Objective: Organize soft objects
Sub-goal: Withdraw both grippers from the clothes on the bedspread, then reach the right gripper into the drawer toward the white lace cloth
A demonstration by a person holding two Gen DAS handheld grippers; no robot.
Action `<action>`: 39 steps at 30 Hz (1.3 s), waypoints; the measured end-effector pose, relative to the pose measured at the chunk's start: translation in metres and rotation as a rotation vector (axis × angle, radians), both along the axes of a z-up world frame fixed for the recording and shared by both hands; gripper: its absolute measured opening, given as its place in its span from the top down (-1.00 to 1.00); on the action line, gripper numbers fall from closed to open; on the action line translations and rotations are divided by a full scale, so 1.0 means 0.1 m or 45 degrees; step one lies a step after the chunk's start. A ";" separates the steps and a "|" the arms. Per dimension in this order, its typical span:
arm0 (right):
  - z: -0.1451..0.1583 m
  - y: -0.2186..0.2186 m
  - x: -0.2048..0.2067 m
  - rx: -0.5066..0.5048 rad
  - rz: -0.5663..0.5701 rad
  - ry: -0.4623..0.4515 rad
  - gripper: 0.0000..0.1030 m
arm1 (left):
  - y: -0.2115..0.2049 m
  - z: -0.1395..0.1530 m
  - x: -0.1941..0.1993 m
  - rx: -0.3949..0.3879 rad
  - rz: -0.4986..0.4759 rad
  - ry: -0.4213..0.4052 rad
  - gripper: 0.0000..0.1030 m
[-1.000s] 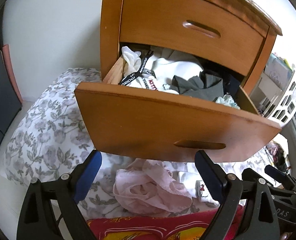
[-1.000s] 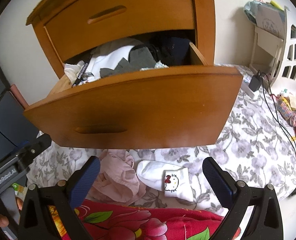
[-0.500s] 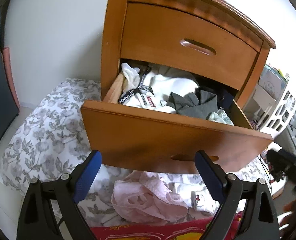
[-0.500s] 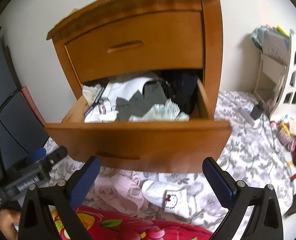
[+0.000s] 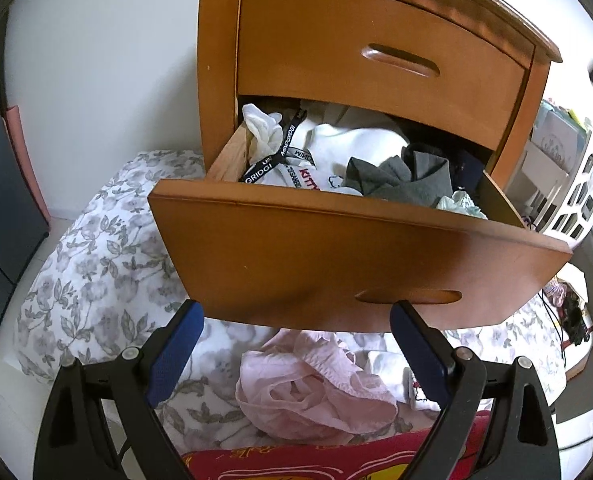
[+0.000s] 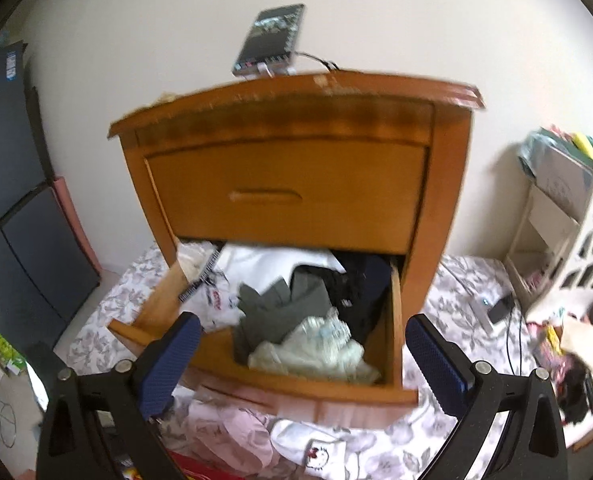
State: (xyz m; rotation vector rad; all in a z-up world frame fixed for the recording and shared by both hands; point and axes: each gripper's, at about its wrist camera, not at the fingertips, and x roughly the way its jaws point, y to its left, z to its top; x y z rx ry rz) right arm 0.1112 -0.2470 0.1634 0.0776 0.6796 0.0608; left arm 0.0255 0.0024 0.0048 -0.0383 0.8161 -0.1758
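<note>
A wooden nightstand (image 6: 288, 184) has its lower drawer (image 5: 336, 256) pulled open and full of white, grey and dark clothes (image 5: 376, 168). A crumpled pink garment (image 5: 316, 388) and a white sock with a cartoon print (image 5: 400, 380) lie on the floral bedding under the drawer front; both also show in the right wrist view, the garment (image 6: 232, 436) and the sock (image 6: 316, 448). My left gripper (image 5: 296, 344) is open and empty just above the pink garment. My right gripper (image 6: 304, 356) is open and empty, held higher, level with the drawer.
Floral bedding (image 5: 96, 264) covers the surface around the nightstand. A red patterned cloth (image 5: 296, 460) lies nearest me. A white shelf unit (image 6: 568, 240) stands at the right, with cables and a phone (image 6: 500, 308) near it. A dark cabinet (image 6: 12, 220) stands at the left. A device (image 6: 272, 40) sits on the nightstand.
My right gripper has risen and pulled back, so the whole nightstand and its top now show. My left gripper has shifted only slightly. Both stay open and empty.
</note>
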 end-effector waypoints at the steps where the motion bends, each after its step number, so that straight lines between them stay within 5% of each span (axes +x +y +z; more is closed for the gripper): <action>1: 0.07 0.02 0.06 -0.006 0.014 0.000 -1.00 | 0.00 0.00 -0.01 0.002 -0.002 -0.004 -0.83; 9: 0.17 0.28 0.45 -0.187 0.058 0.081 -1.00 | 0.00 -0.01 0.00 -0.006 -0.017 0.002 -0.83; 17: -0.28 0.33 0.96 -0.201 0.076 0.390 -1.00 | 0.00 -0.06 0.04 -0.019 -0.022 0.038 -0.83; 23: -0.79 0.17 1.28 -0.122 -0.044 0.678 -1.00 | 0.00 -0.08 0.05 -0.013 -0.030 0.053 -0.83; 39: -1.53 0.28 1.50 -0.071 -0.039 0.970 -0.96 | 0.00 -0.10 0.07 -0.018 -0.037 0.070 -0.83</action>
